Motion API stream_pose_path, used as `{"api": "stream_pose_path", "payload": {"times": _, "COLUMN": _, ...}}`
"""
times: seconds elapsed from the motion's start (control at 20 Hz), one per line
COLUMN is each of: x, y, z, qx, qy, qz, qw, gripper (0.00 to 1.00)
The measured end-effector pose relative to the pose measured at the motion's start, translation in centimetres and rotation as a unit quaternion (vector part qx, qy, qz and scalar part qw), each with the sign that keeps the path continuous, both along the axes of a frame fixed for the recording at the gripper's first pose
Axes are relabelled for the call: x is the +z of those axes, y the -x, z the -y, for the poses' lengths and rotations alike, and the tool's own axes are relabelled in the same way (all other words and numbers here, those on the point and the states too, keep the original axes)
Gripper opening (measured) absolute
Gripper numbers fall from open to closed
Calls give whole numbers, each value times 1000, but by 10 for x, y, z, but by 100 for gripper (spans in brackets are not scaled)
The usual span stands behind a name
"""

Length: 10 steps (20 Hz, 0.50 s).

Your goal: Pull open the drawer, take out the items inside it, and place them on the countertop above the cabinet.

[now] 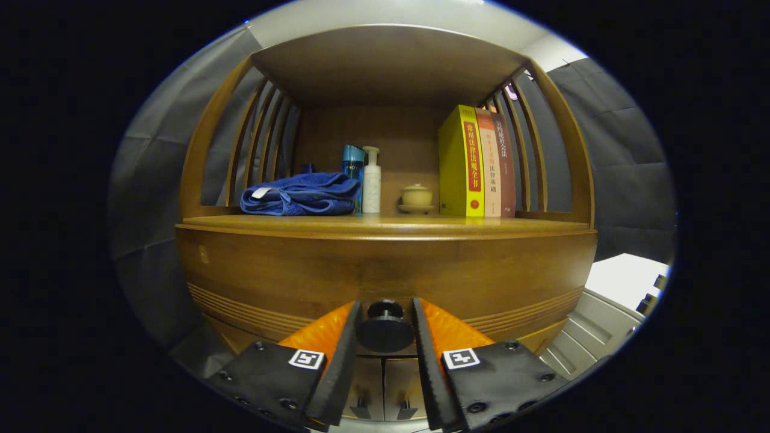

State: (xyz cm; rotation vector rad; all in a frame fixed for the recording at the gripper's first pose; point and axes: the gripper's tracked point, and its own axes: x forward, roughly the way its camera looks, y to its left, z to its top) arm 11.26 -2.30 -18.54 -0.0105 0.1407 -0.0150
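Drawer knob (385, 328) on wooden drawer front (385, 273), sitting between gripper (386, 313) fingers, fingers close either side, contact unclear, countertop (385, 225) above holding folded blue towel (301, 195), white pump bottle (372, 180), small lidded cup (416, 197), upright books (475, 162)

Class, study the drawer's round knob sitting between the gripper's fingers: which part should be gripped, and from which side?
Grip the knob on its round head, straight from the front, one finger on each side. It juts out from the drawer front, and the gripper already brackets it, fingers not visibly pressing. Close, then pull straight back.
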Motion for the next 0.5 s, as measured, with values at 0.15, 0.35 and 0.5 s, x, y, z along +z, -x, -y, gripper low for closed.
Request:
{"api": "stream_pose_path", "payload": {"times": 0.15, "x": -4, "y": 1, "z": -1, "qx": -1, "qy": -13, "qz": -5, "qw": 1000, "gripper": 50}}
{"api": "stream_pose_path", "payload": {"times": 0.35, "x": -3, "y": 4, "z": -2, "qx": 1, "qy": -19, "qz": -18, "qw": 1000, "gripper": 42}}
{"api": "stream_pose_path", "payload": {"times": 0.5, "x": -3, "y": 18, "z": -5, "qx": 2, "qy": -36, "qz": -26, "qw": 999, "gripper": 41}}
